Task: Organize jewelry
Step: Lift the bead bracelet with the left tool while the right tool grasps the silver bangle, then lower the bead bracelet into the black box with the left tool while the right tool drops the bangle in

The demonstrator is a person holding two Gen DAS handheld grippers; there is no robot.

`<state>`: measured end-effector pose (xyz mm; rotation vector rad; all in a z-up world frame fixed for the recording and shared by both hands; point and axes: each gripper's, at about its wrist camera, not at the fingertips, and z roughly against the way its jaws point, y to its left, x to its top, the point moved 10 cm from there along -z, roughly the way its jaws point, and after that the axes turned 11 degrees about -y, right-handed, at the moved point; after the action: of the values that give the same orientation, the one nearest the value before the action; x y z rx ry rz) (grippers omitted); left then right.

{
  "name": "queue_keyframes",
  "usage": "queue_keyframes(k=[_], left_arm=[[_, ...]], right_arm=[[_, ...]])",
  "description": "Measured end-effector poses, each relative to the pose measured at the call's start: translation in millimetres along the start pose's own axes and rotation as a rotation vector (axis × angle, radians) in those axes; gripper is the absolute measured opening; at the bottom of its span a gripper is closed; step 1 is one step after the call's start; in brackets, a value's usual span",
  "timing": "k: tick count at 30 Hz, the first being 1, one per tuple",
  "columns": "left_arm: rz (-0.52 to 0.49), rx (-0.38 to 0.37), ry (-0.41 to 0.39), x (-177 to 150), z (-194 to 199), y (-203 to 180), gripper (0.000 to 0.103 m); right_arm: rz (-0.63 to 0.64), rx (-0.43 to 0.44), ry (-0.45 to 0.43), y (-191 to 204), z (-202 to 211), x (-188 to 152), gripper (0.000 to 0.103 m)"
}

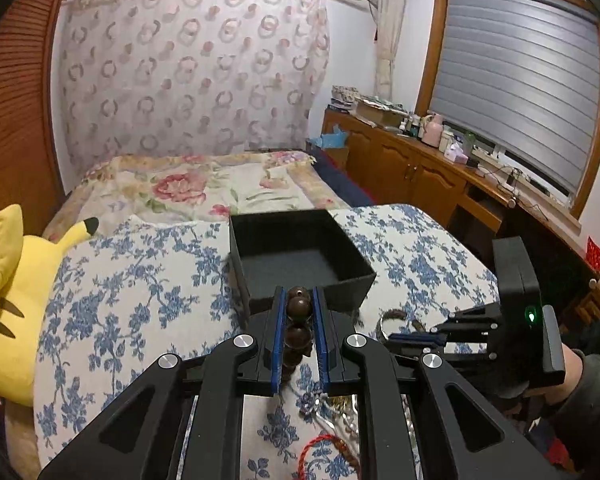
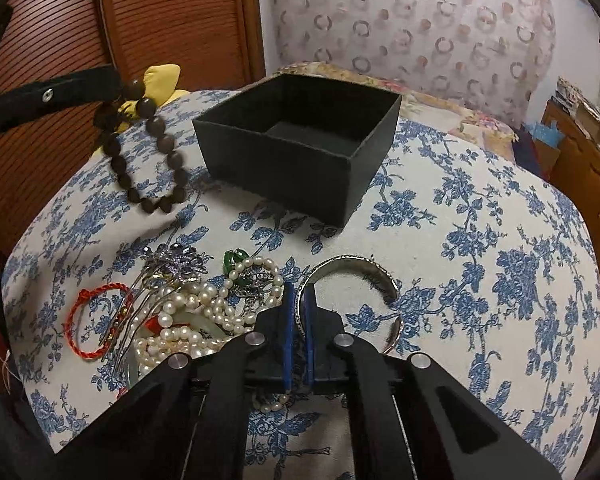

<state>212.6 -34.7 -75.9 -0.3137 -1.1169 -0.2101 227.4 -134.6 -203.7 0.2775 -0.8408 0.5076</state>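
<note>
1. Two grippers are in use. The left gripper (image 1: 299, 300) has its jaws pinching one brown bead bracelet (image 2: 148, 148); the right gripper (image 2: 299, 296) has its jaws pinching one silver cuff bangle (image 2: 352, 268).
2. One black box (image 2: 284, 160) stands open-topped on the blue-flowered cloth (image 2: 480, 280), at the far centre of the padded surface. Its inside shows only dark lining.
3. The bead bracelet hangs as a loop from the left gripper, lifted at the far left of the cloth, just left of the box. Its long axis runs top to bottom, with the lowest beads near the cloth; contact cannot be determined.
4. The cuff bangle is an open C-shape. It is held by its left end, and the arc curves away to the right, with the opening facing near. It lies on the near side of the box.
5. One jewelry pile (image 2: 196, 312) lies at the near left. It contains pearl strands, one red cord bracelet (image 2: 96, 320), one purple flower brooch (image 2: 180, 264) and one green stone piece (image 2: 234, 260). The pearl strands cannot be counted.
6. One yellow plush toy (image 1: 16, 292) sits at the far left edge.
</note>
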Motion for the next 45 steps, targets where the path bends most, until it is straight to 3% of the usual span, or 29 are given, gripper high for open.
queue_keyframes(k=[13, 19, 29, 37, 40, 45], left_arm=[[-0.037, -0.002, -0.071, 67, -13, -8, 0.012], [-0.035, -0.001, -0.080, 82, -30, -7, 0.012], [-0.017, 0.027, -0.012, 53, -72, 8, 0.012], [0.010, 0.055, 0.020, 35, -82, 26, 0.013], [0.024, 0.063, 0.022, 31, -80, 32, 0.018], [0.031, 0.091, 0.006, 26, -65, 44, 0.038]], right_arm=[[0.009, 0.017, -0.130, -8, 34, 49, 0.005], [0.019, 0.016, -0.175, -12, 36, 75, 0.005], [0.044, 0.048, -0.227, -11, 20, 106, 0.005], [0.088, 0.063, -0.229, -3, -3, 118, 0.005], [0.097, 0.066, -0.227, -2, -9, 120, 0.005], [0.114, 0.081, -0.222, 7, -19, 124, 0.005]])
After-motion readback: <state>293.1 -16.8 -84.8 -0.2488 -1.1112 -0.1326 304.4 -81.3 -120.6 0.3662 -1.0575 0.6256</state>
